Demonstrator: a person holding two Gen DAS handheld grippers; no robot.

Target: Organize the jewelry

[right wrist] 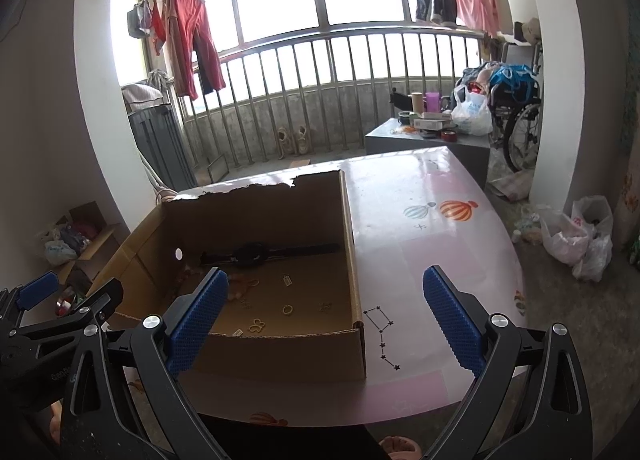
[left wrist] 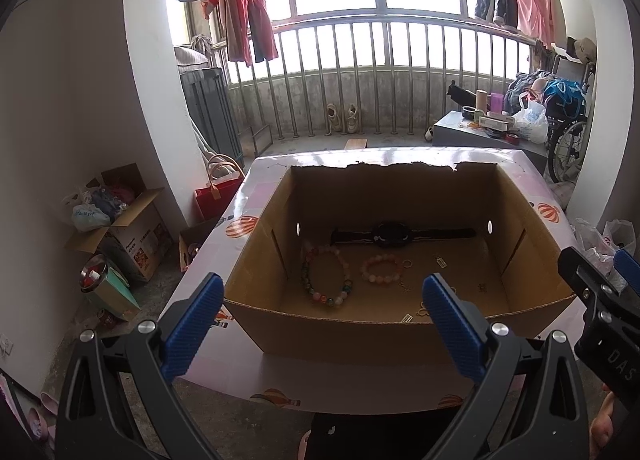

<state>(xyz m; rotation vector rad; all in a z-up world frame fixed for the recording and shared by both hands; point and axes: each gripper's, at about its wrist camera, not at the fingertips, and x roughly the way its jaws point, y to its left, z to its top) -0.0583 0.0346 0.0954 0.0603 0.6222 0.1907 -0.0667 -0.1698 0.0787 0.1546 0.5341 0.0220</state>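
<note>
The left hand-held gripper [left wrist: 320, 320] hung above the near edge of the bench [left wrist: 360, 384], its blue-padded fingers [left wrist: 192, 324] spread wide apart and gripping nothing. Straight ahead of it stood an open cardboard box [left wrist: 340, 336], the near wall lying between the two fingers in that view. On the box floor, beyond the fingertips, lay a large bracelet of mixed coloured beads [left wrist: 326, 276] and, just to its right, a smaller pale pink bead bracelet [left wrist: 382, 269]; whether the two touched was unclear. Farther off, along the far wall, a black wristwatch [left wrist: 394, 235] lay flat with its strap stretched out. Several small gold-coloured charms [left wrist: 440, 261] were scattered on the floor to the right of the bracelets, too small to identify.

The right hand-held gripper [right wrist: 324, 320] was also held with its fingers wide apart and empty, hovering over the near right corner of the box [right wrist: 356, 340]. Its left finger [right wrist: 196, 320] overlapped the box interior in the view, while its right finger [right wrist: 452, 324] sat over the bare patterned bench [right wrist: 420, 220] beside the box. From here the wristwatch [right wrist: 256, 252] and charms [right wrist: 287, 309] lay ahead and to the left.
</note>
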